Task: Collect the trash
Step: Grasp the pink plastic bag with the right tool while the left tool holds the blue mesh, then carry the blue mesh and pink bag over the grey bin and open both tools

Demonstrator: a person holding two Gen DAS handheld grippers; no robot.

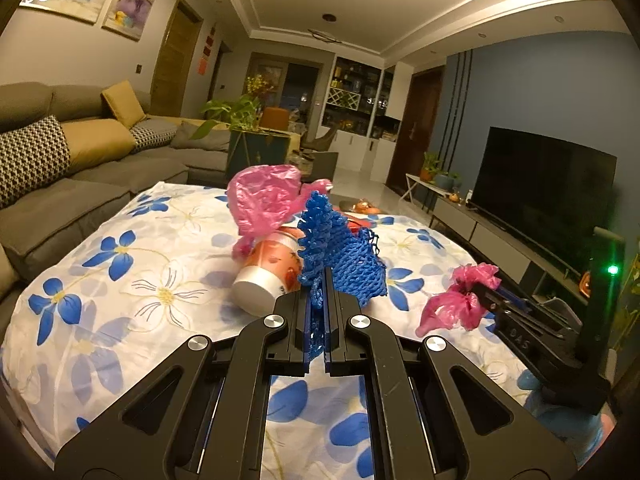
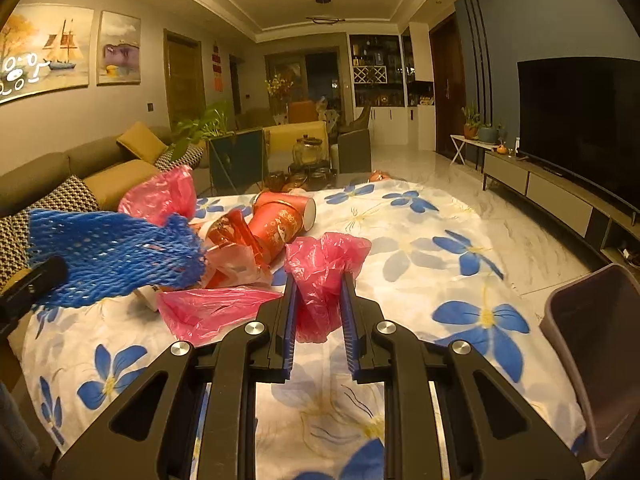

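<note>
— What does the left wrist view give you?

— The left gripper (image 1: 318, 280) has its jaws nearly closed on a blue foam net (image 1: 340, 248), which sticks up and forward out of the narrow gap between the fingers. Just behind the net a paper cup (image 1: 270, 270) lies on its side on the flowered tablecloth (image 1: 120, 264), white base toward the camera, with a crumpled pink plastic bag (image 1: 264, 200) bunched over its far end. Off to the right, the right gripper (image 1: 482, 296) comes in from the edge with a small wad of pink plastic (image 1: 460, 300) pinched at its tips.

— And the right wrist view?

— The right gripper (image 2: 319, 284) stands part open, its fingers pressing a wad of pink plastic (image 2: 324, 268) from both sides (the wad fills the whole gap). A flat pink bag (image 2: 212, 310) lies on the tablecloth (image 2: 420, 248) just left of the fingers. Beyond it sit two red paper cups (image 2: 280, 220) on their sides, and another pink bag (image 2: 160, 196) further back. At the left edge the blue foam net (image 2: 112, 252) hangs from the left gripper, whose black tip only just shows. A grey bin (image 2: 600, 356) stands at the lower right, beside the table.
</note>
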